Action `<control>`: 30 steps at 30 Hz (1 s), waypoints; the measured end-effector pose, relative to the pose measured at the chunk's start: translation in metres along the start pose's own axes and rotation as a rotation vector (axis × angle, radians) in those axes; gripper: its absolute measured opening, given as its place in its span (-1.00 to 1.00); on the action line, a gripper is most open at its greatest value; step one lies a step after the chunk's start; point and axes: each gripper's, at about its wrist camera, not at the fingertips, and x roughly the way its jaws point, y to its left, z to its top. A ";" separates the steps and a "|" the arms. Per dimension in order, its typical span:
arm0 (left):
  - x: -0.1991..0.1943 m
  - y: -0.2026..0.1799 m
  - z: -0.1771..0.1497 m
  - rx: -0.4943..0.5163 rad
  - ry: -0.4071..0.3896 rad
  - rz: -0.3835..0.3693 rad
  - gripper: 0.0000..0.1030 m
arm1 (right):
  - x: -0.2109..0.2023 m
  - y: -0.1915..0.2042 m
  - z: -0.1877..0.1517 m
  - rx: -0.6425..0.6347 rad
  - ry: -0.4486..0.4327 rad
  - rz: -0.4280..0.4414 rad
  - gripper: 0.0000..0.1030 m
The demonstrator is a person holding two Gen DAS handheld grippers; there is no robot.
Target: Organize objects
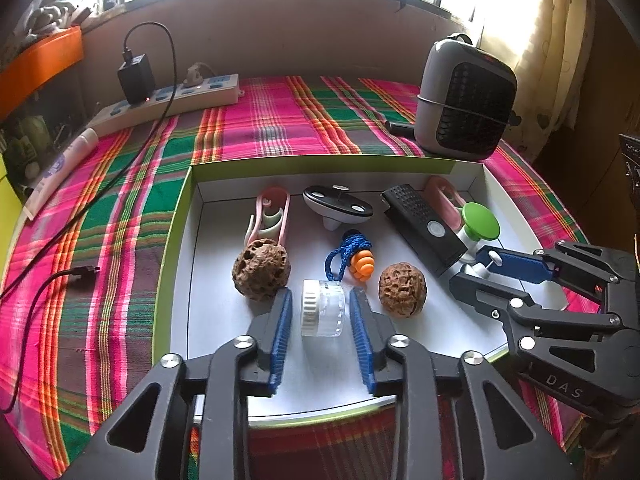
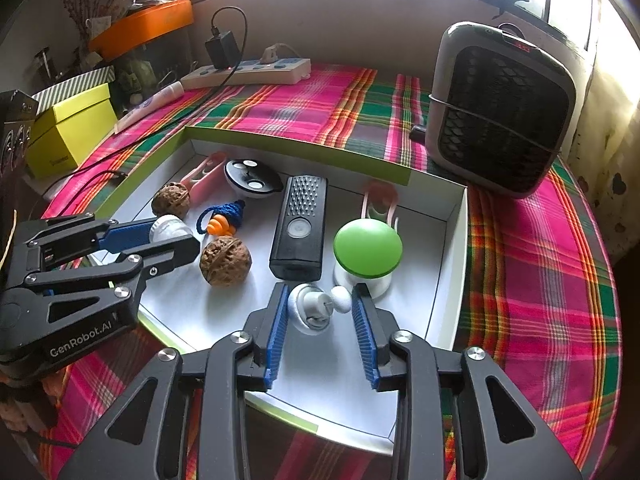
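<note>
A shallow white box with a green rim lies on a plaid cloth. My left gripper is open around a clear jar with a white ribbed lid, with small gaps on both sides. My right gripper is open around a small white knobbed piece. In the box also lie two walnuts, an orange plug on a blue cord, a black remote-like device, a green-topped white piece, a black-and-white oval and pink clips.
A grey fan heater stands behind the box at right. A power strip with a black charger and a loose cable lie at the back left, with a tube. Yellow and orange boxes stand left.
</note>
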 end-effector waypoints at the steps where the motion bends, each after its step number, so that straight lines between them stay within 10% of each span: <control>1: 0.000 0.000 0.000 0.000 0.000 0.003 -0.36 | -0.001 0.000 0.000 0.002 -0.003 0.001 -0.15; 30: -0.041 -0.008 -0.013 -0.017 -0.066 0.006 -0.26 | -0.037 0.010 -0.010 0.052 -0.103 0.010 -0.13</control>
